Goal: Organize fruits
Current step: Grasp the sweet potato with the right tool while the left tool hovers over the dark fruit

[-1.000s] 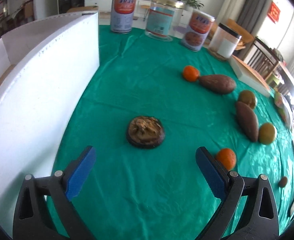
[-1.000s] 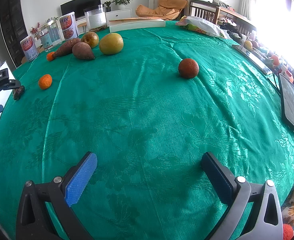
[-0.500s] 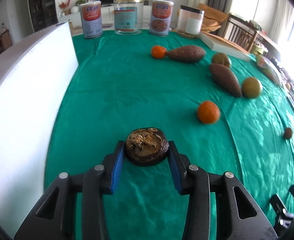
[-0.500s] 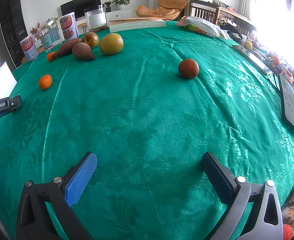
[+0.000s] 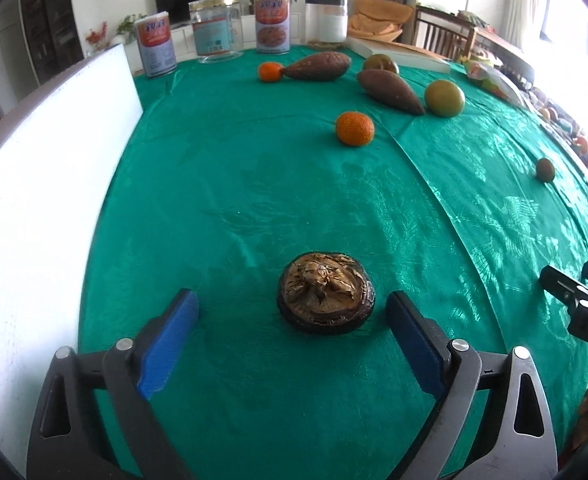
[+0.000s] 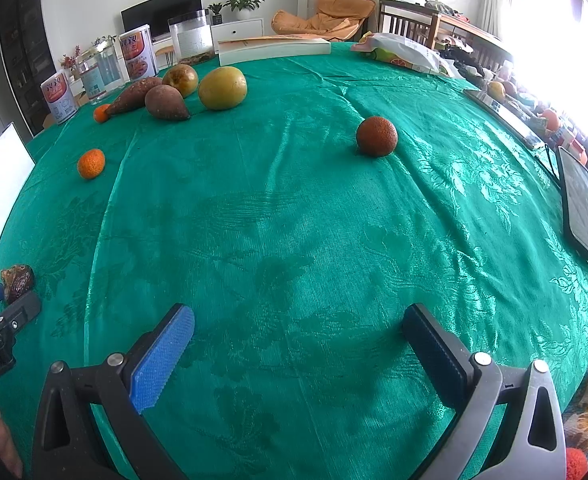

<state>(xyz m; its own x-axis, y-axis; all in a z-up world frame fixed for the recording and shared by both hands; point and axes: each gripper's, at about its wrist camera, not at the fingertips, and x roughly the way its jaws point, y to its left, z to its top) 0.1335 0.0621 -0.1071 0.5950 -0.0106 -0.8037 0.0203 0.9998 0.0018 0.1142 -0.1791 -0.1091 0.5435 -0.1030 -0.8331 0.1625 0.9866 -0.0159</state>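
Observation:
A dark brown wrinkled fruit lies on the green tablecloth, between the open fingers of my left gripper and untouched; it also shows in the right wrist view. Farther off lie an orange mandarin, two brown sweet potatoes, a green round fruit and a second mandarin. My right gripper is open and empty over bare cloth. A reddish-orange fruit lies ahead of it.
A white foam box stands along the left. Cans and jars and a flat white box line the far edge. A tablet lies at the right edge.
My left gripper, shut on the brown fruit half a second ago, has opened and let it go onto the cloth nearer the front. The right gripper has not moved.

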